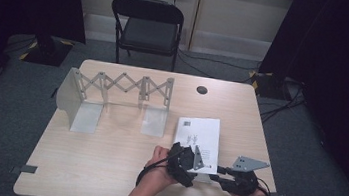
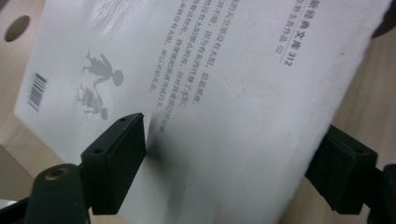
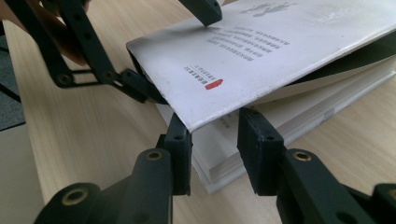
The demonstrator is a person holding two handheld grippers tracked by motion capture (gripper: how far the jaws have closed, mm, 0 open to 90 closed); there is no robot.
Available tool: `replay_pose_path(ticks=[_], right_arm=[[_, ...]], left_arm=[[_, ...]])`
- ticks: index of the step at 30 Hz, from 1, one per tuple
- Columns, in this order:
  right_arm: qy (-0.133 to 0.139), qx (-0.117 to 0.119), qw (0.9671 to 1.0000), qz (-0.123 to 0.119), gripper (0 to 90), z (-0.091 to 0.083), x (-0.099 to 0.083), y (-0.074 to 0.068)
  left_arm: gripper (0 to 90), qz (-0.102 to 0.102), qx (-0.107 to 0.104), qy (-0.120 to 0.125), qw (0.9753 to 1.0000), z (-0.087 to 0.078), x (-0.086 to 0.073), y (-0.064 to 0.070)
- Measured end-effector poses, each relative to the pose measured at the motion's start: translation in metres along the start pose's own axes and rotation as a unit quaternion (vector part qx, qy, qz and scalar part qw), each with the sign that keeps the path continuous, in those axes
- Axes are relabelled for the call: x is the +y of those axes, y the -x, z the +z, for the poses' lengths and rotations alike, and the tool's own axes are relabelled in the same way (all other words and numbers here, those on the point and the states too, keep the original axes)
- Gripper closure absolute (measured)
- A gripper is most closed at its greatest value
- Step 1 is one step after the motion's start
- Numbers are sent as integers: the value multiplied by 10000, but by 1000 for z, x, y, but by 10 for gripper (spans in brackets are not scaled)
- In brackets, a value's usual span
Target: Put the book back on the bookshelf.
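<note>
1. Up close, the right gripper (image 3: 215, 154) had its jaws apart, set either side of the near corner of the book's (image 3: 299, 51) cover (image 3: 261, 70); whether the pads touched the cover could not be told.
2. Above that corner, the left gripper (image 2: 224, 158) stood wide open across the cover, one pad (image 2: 119, 158) on the printed face and the other past the book's edge.
3. Outward from the jaws, the cover was lifted off the page block (image 3: 261, 135) at the near corner and bowed in a soft curve, so it looked thin, limp and easily creased.
4. By that look the book was a light paperback: the block fairly stiff as a stack, the glossy cover likely slippery under hard pads.
5. A sounder hold would probably have been the whole thickness near the spine or a long edge, not the cover alone, which might bend or tear.
6. On the table (image 1: 103, 170), the book (image 1: 201, 134) lay flat, back cover up, near the front right corner, well apart from the rack (image 1: 117, 96) towards the back left.
7. Its long axis ran from front edge to back edge, tilted slightly, with the barcode end pointing away from the person.
</note>
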State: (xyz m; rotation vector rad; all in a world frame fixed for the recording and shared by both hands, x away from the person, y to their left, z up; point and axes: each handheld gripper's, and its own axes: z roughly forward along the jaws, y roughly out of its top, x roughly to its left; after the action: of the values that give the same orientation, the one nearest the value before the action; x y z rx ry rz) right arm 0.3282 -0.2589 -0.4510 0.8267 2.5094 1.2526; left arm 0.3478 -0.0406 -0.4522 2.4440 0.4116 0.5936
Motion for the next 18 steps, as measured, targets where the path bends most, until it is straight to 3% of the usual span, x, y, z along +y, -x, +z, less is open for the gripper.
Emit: replay_pose_path(ticks=[4, 7, 12, 16, 18], right_arm=[[-28, -1, 10000, 4, 619, 0, 4, 0], [58, 124, 9999, 40, 565, -2, 4, 0], [-189, -81, 9997, -137, 510, 0, -2, 1], [-275, -263, 9993, 48, 527, 5, -6, 8], [-254, -352, 9990, 110, 539, 9, -2, 10]], left_arm=[[291, -29, -22, 139, 9999, -6, 0, -1], [321, -108, -95, 171, 9997, -10, -1, -3], [326, -199, -127, 184, 9996, -11, -2, -4], [325, -183, -153, 183, 9995, -10, -2, -4], [317, -39, -148, 22, 9999, -9, -1, -2]])
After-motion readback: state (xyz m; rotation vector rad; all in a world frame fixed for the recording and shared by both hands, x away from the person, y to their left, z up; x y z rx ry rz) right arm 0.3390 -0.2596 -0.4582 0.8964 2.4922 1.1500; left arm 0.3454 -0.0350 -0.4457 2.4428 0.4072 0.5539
